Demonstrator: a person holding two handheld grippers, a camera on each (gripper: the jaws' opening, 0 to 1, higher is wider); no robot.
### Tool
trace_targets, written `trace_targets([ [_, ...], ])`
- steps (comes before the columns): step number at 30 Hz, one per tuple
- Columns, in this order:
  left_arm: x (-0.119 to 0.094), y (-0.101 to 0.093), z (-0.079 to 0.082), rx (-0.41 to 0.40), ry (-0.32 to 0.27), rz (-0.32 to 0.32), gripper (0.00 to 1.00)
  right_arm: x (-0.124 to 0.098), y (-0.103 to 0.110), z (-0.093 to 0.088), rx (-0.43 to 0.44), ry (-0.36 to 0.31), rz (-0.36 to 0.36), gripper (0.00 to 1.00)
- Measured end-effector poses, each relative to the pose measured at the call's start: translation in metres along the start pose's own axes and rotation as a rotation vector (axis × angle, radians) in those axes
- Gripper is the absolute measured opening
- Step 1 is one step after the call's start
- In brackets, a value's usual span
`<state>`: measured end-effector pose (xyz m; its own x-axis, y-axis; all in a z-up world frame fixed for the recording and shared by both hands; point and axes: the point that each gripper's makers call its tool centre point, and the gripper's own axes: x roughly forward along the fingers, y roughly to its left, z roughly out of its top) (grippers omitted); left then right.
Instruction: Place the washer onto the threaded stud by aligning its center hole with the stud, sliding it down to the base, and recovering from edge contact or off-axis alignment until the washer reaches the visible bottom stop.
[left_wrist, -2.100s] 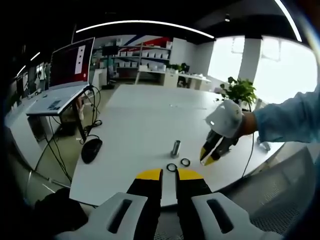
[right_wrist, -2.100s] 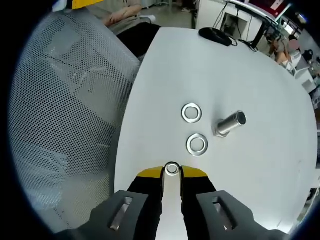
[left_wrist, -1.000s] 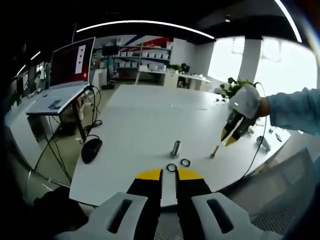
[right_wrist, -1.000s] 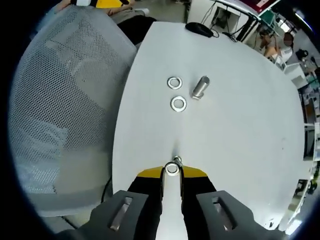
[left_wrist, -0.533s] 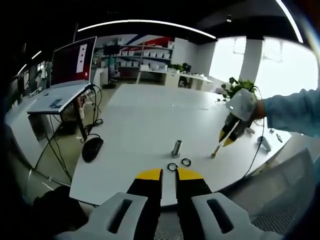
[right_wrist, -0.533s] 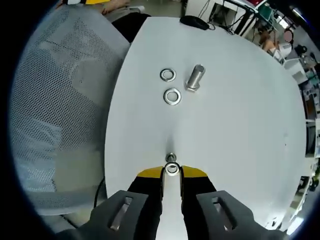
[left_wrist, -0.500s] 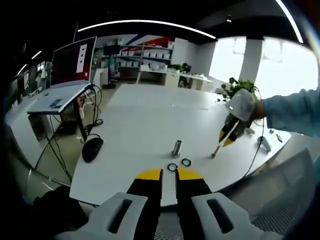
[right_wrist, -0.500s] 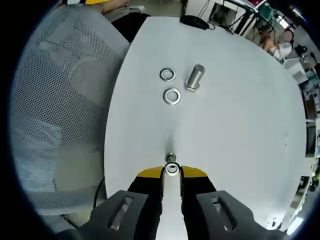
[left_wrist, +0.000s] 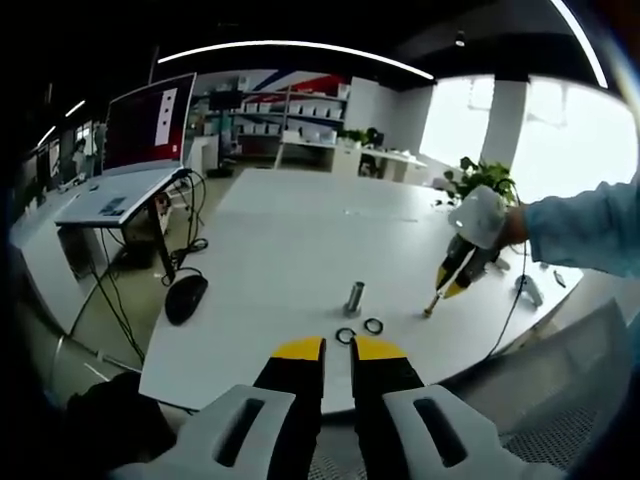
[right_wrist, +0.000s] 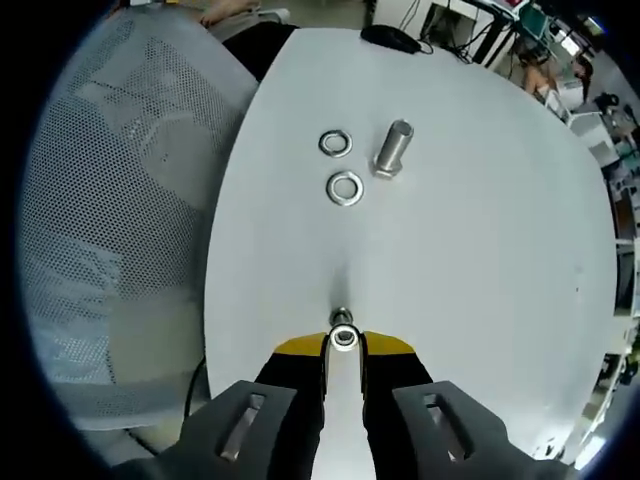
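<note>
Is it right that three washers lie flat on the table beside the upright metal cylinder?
Not quite: the right gripper view shows two washers flat on the table beside the upright metal cylinder, not three.

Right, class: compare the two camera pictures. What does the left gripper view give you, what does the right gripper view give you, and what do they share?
Left gripper view: a laptop, a plant, a sleeve, the right gripper side-on, and the shut left gripper.
Right gripper view: an end-on look at the small metal piece clamped in its jaws.
Both: white table, stud, two loose washers, mouse, mesh chair.
</note>
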<state>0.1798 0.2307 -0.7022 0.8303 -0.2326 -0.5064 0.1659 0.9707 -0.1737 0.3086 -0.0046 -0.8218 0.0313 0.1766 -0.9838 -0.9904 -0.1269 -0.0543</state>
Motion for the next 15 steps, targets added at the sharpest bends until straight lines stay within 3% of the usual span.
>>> trace_targets([
  [15, 0.0, 0.001, -0.001, -0.008, 0.005, 0.009, 0.07, 0.026, 0.003, 0.001, -0.041, 0.036, 0.037, 0.13],
])
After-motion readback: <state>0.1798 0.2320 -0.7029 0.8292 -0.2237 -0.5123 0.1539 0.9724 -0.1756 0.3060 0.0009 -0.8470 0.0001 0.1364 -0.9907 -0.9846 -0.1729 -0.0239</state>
